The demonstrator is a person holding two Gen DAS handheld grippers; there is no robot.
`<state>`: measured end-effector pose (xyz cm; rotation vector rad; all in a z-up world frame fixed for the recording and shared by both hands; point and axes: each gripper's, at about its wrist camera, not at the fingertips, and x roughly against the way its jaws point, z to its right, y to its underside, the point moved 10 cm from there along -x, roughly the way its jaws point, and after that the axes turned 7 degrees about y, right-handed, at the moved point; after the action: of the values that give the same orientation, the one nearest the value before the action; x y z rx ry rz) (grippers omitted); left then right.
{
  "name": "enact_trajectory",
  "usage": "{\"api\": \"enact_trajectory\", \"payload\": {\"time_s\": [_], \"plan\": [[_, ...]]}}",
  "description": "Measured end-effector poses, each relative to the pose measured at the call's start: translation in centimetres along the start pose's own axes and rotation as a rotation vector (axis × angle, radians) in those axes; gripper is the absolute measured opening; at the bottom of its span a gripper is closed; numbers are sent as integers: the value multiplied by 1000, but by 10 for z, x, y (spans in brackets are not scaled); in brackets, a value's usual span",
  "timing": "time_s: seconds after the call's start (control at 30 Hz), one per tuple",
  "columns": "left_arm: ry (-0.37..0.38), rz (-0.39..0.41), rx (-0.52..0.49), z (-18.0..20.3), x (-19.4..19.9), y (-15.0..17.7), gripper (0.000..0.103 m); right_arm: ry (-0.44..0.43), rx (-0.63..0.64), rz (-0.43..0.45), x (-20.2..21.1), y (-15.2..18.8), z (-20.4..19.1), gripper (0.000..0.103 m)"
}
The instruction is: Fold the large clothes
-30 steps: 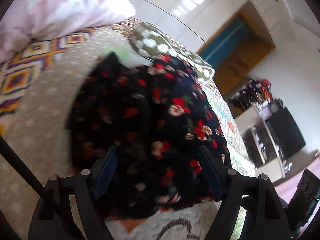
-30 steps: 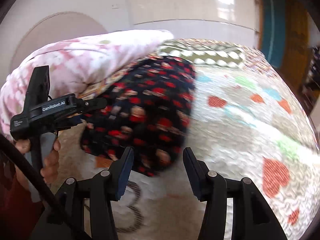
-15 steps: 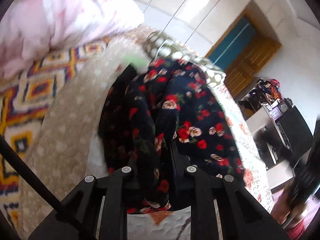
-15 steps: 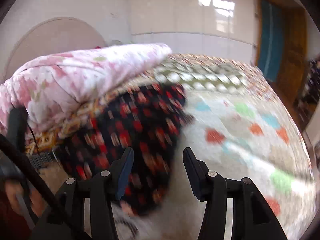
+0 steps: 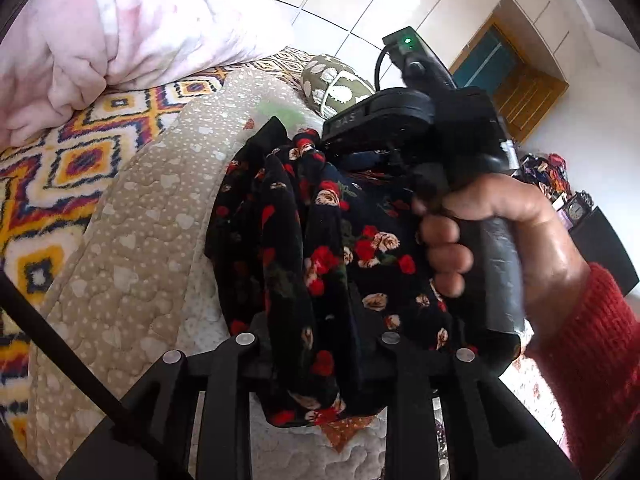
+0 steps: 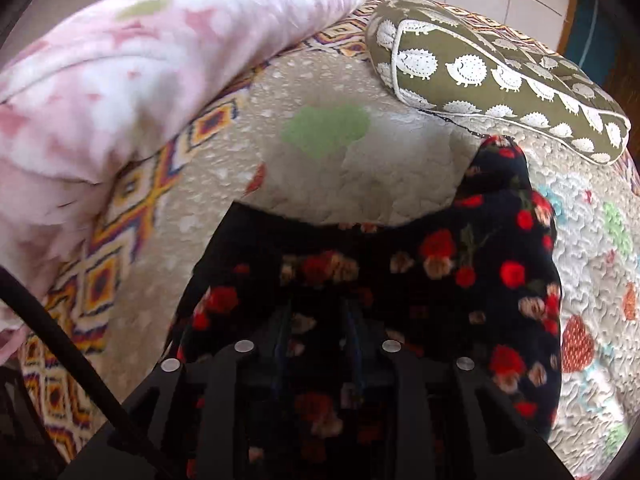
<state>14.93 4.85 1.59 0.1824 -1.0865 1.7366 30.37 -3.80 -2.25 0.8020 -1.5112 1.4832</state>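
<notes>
A black garment with red and cream roses point(image 5: 320, 248) lies bunched on the quilted bed. My left gripper point(image 5: 316, 344) is shut on a thick fold of it, near its front edge. The right gripper's body point(image 5: 424, 128) and the hand holding it point(image 5: 492, 232) reach over the garment's far right side. In the right wrist view my right gripper point(image 6: 318, 332) is shut on the garment point(image 6: 460, 272), its fingertips buried in the cloth. The garment's far edge sags in a curve between two raised corners.
A pink floral duvet point(image 5: 132, 28) is heaped at the back left, also in the right wrist view point(image 6: 132, 64). A patterned blanket point(image 5: 60, 168) lies under it. An olive hedgehog-print pillow point(image 6: 500, 68) lies behind the garment. The beige quilt point(image 6: 340, 160) covers the bed.
My left gripper closed on a fold of the garment. My right gripper moved in from the open bed, over the garment, and closed on it.
</notes>
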Motion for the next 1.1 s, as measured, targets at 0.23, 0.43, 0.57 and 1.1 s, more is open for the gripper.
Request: {"api": "enact_trajectory", "payload": {"time_s": [0.23, 0.43, 0.57, 1.1], "plan": [[91, 62, 8, 9, 41, -16, 45, -38, -69, 134, 56, -3, 23, 44], [77, 111, 45, -1, 53, -24, 68, -141, -201, 221, 119, 37, 96, 87], [94, 80, 89, -7, 32, -21, 79, -152, -269, 139, 93, 90, 139, 88], [211, -98, 117, 10, -36, 10, 65, -740, -526, 76, 49, 96, 107, 53]]}}
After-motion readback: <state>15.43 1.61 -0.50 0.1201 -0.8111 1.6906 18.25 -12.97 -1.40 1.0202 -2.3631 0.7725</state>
